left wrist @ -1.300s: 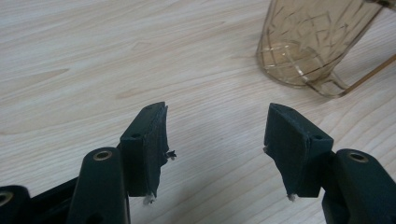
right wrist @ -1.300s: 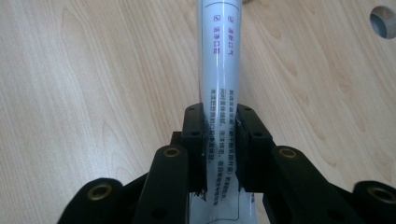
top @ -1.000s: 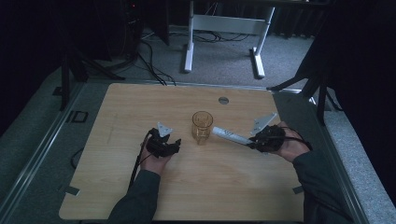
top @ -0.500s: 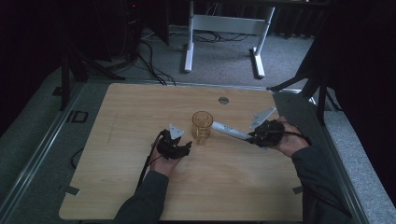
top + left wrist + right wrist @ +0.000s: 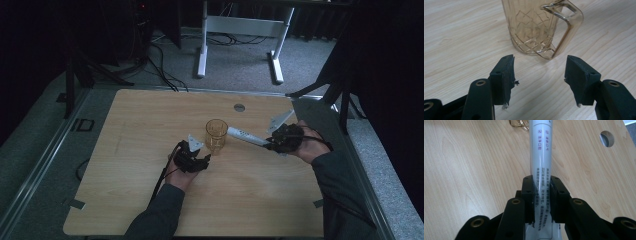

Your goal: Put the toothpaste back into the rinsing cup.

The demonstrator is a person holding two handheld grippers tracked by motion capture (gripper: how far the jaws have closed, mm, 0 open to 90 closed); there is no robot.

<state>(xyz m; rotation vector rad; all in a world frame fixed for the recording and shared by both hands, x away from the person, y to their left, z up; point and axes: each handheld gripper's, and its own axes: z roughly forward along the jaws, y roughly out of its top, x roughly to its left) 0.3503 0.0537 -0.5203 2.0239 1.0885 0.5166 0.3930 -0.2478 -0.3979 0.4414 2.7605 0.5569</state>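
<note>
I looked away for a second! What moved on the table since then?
The left gripper slid across the table toward the amber cup, and its open jaws, which have just been closing a little with nothing between them, now face the cup's handle. The right gripper moved its white tube slightly closer to the cup. The cup stayed put.

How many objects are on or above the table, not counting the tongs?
2. An amber glass mug stands near the table's middle, just ahead of the open left tongs. A white tube is clamped in the right tongs, pointing toward the mug.
</note>
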